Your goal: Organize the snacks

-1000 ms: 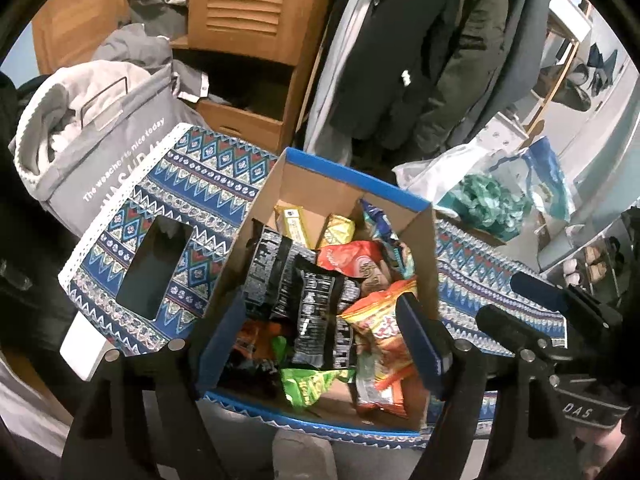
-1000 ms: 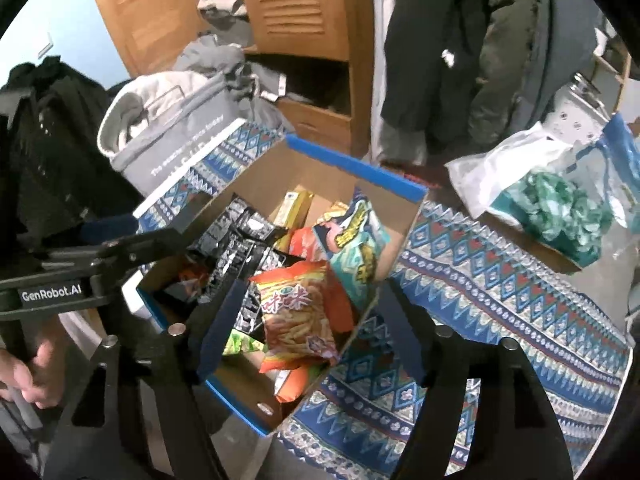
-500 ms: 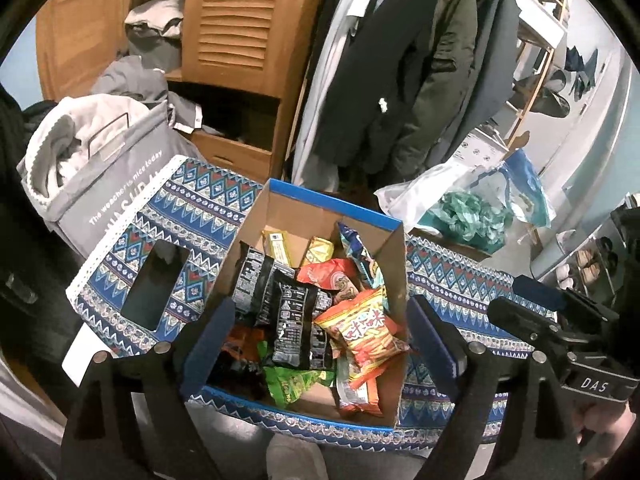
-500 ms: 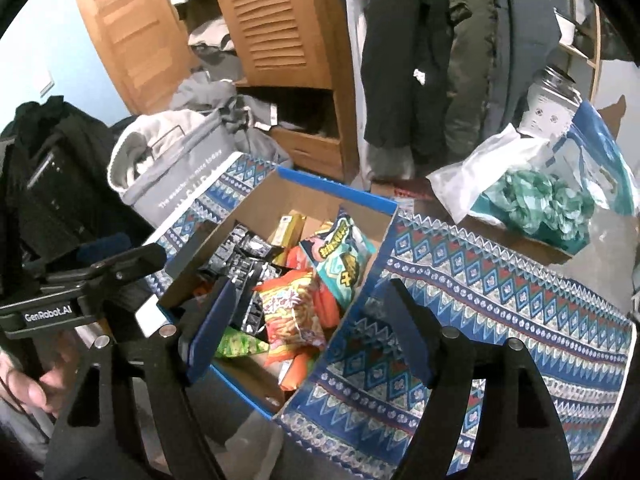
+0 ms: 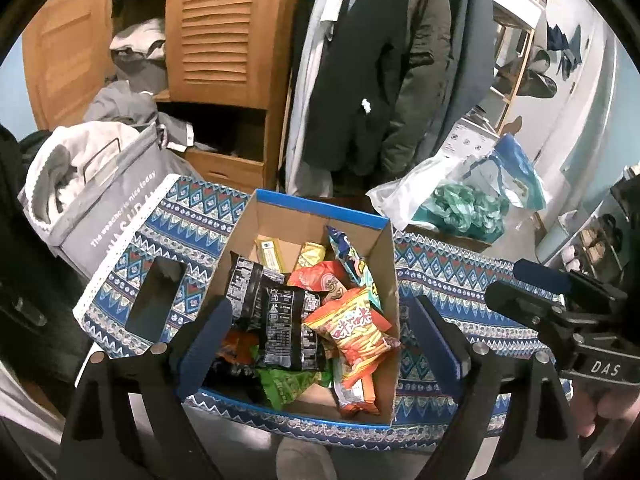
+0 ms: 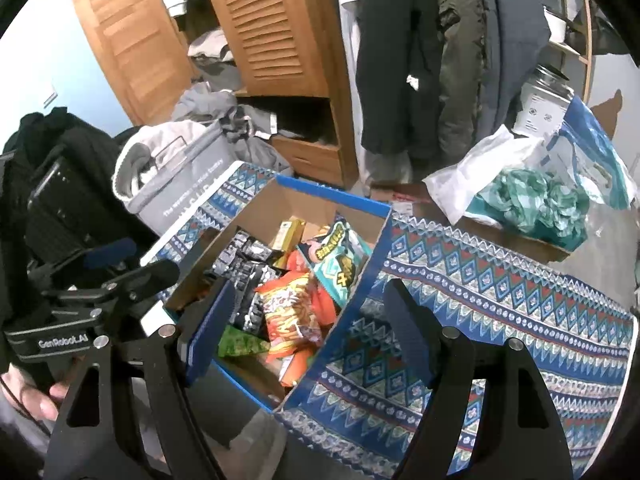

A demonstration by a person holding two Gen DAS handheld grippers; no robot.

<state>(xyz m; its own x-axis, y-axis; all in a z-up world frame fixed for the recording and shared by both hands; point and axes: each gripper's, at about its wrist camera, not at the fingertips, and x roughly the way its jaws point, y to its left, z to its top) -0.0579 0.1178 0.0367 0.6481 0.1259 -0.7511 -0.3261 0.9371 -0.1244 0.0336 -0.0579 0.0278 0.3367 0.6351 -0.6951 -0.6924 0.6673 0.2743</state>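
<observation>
An open cardboard box (image 5: 276, 224) with a blue patterned outside holds several snack packets: black packets (image 5: 286, 320), an orange packet (image 5: 356, 330), a green one (image 5: 286, 386), a teal one (image 6: 340, 256) and small yellow ones (image 5: 270, 252). The box also shows in the right wrist view (image 6: 340, 340). My left gripper (image 5: 320, 340) is open and empty above the box's near edge. My right gripper (image 6: 308, 320) is open and empty above the box's right side. Each gripper shows at the edge of the other's view.
A grey fabric bin of clothes (image 5: 104, 184) stands left of the box. A plastic bag with green contents (image 5: 460, 204) lies at the back right. A wooden louvred wardrobe (image 5: 228, 32) and hanging coats (image 5: 384, 60) stand behind. The box's patterned flaps (image 6: 500, 312) spread flat on both sides.
Both grippers have pulled up and back from the box, so the box looks smaller and more of the room shows. Both stay open and empty.
</observation>
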